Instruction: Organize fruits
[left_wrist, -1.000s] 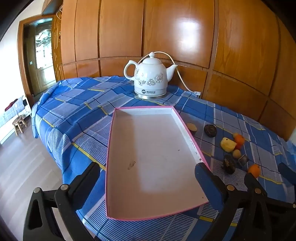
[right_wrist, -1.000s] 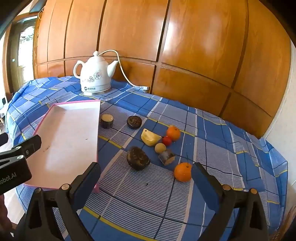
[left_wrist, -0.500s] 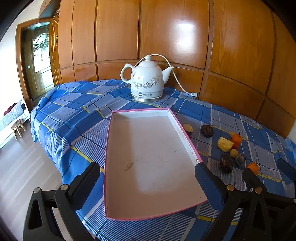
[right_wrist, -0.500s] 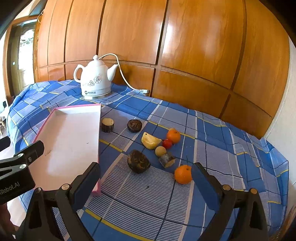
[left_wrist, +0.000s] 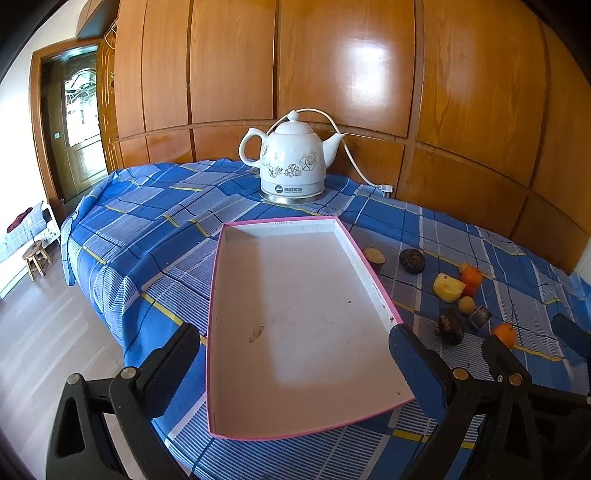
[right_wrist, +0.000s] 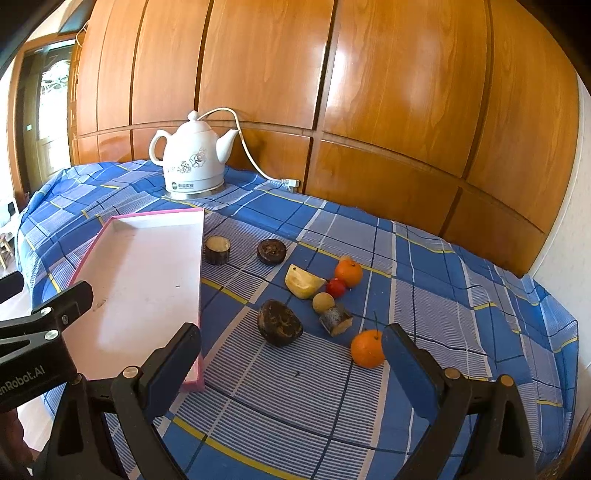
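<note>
An empty pink-rimmed tray (left_wrist: 221, 295) lies on the blue checked tablecloth; it also shows in the right wrist view (right_wrist: 201, 258). Right of it lie several fruits: a near orange (right_wrist: 366, 349), a far orange (right_wrist: 348, 272), a yellow wedge (right_wrist: 303, 283), a small red fruit (right_wrist: 335, 287), a tan ball (right_wrist: 323, 302), dark brown lumps (right_wrist: 279, 322) (right_wrist: 271, 251) and cut stubs (right_wrist: 217, 249) (right_wrist: 336, 319). My left gripper (left_wrist: 295, 362) is open and empty above the tray's near end. My right gripper (right_wrist: 291, 365) is open and empty, in front of the fruits.
A white floral kettle (left_wrist: 291, 168) with a cord stands at the back by the wood-panelled wall. The table's left edge drops to the floor, where a small stool (left_wrist: 36, 256) stands. The left gripper's body (right_wrist: 40, 332) shows at the left of the right wrist view.
Both grippers have risen and drawn back a little, so the tray and fruits sit lower and farther in view. Nothing on the table has moved.
</note>
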